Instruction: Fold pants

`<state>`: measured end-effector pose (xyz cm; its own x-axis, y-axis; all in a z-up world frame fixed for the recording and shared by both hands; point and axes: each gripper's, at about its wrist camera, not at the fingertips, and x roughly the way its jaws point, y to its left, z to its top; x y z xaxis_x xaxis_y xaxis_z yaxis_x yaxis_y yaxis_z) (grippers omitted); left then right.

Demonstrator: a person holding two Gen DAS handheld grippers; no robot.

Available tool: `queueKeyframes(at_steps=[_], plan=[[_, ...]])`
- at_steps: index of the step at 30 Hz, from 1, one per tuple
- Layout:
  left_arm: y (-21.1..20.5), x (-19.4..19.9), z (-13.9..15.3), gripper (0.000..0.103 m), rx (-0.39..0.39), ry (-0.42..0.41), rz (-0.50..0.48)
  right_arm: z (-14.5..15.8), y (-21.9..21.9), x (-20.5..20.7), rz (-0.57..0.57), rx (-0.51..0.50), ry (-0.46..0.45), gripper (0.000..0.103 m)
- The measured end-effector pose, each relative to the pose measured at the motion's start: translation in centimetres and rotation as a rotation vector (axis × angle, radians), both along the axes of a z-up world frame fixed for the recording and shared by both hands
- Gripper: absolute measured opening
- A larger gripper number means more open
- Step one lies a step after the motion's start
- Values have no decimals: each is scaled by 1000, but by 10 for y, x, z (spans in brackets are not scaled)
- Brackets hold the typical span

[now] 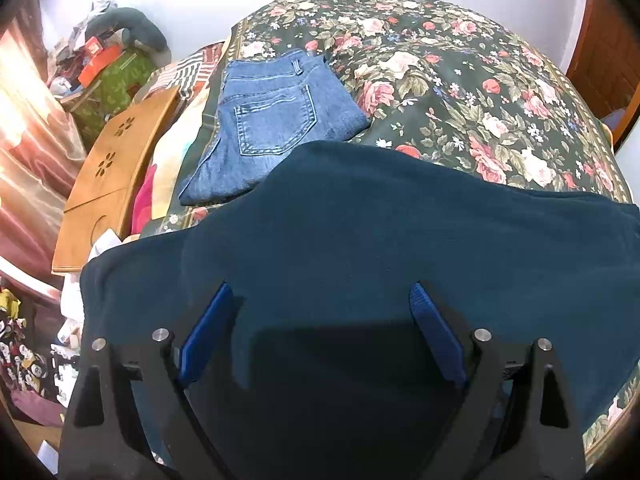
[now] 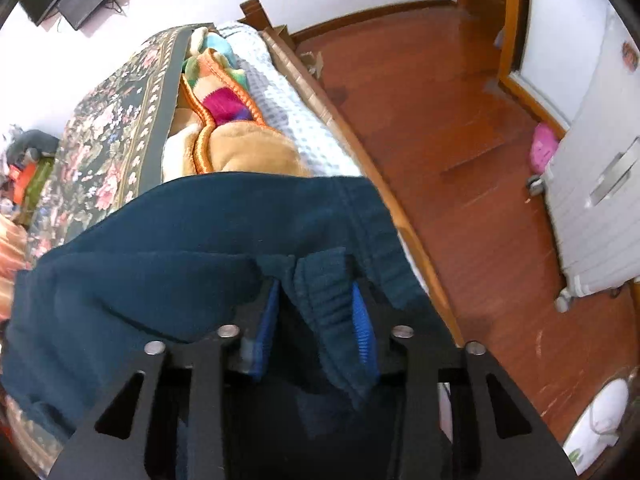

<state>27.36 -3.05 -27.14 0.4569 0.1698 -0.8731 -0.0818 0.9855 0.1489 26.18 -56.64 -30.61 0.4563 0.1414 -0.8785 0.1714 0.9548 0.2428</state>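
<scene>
1. The left tongs (image 1: 320,300) tilt steeply down over the dark teal pants (image 1: 360,232), which lie spread across the near part of the bed's floral bedspread (image 1: 460,80).
2. Their two blue pads (image 1: 208,328) stand wide apart, with flat fabric below and between them; neither pad pinches the cloth, so these tongs grip nothing.
3. The right tongs (image 2: 316,304) also slant steeply downward, at the edge of the bed next to the wooden floor (image 2: 440,100).
4. Their blue pads (image 2: 364,332) stand close together with a bunched, ribbed fold of the pants (image 2: 160,240) between them. The fold lies against the right-hand pad; a dark gap shows beside the left-hand pad, so whether the fold is truly clamped cannot be told.
5. From that fold the rest of the pants spreads leftward over the bedspread (image 2: 104,120), with one seamed edge reaching toward the wooden bed rail (image 2: 400,220).
6. A folded pair of blue jeans (image 1: 272,120) lies farther back on the bedspread, well apart from the left tongs, its back pocket facing up.
7. Beside the bed in the left view a wooden board (image 1: 108,184) with cut-out flower shapes leans among loose clothes.
8. Under the lifted edge of the bedspread in the right view, a tan blanket with orange trim (image 2: 240,148) and a pale checked sheet (image 2: 304,128) show.
</scene>
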Motion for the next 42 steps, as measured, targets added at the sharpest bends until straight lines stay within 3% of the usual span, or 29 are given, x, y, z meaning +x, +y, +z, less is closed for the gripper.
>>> queueKeyframes(at_steps=[3, 10, 13, 16, 20, 23, 27, 29, 33, 37, 42], plan=[[-4, -5, 4, 91, 33, -13, -12, 14, 7, -4, 0, -90, -32, 25], [1, -9, 19, 91, 51, -47, -12, 79, -1, -1, -70, -199, -232, 24], [7, -8, 28, 91, 38, -73, 8, 84, 2, 16, -60, -262, -244, 24], [14, -9, 33, 91, 31, -90, 29, 58, 4, 44, -46, -302, -171, 24], [25, -12, 33, 91, 24, -88, 43, 11, 1, 63, -62, -221, -22, 25], [32, -13, 28, 91, 48, -72, 39, -2, -1, 64, -70, -202, 36, 28], [40, -14, 27, 91, 46, -66, 38, 26, 2, 52, -95, -254, 25, 33], [41, -14, 27, 90, 21, -66, 35, 47, 11, 44, -64, -270, -25, 33], [31, -14, 25, 91, -29, -52, -15, 78, 43, 22, 36, -190, -112, 43], [14, -17, 12, 91, -16, -2, -76, 74, 80, 4, 114, -101, -124, 48], [9, -35, 5, 91, -15, 7, -123, 35, 111, -20, 174, -68, -22, 48]])
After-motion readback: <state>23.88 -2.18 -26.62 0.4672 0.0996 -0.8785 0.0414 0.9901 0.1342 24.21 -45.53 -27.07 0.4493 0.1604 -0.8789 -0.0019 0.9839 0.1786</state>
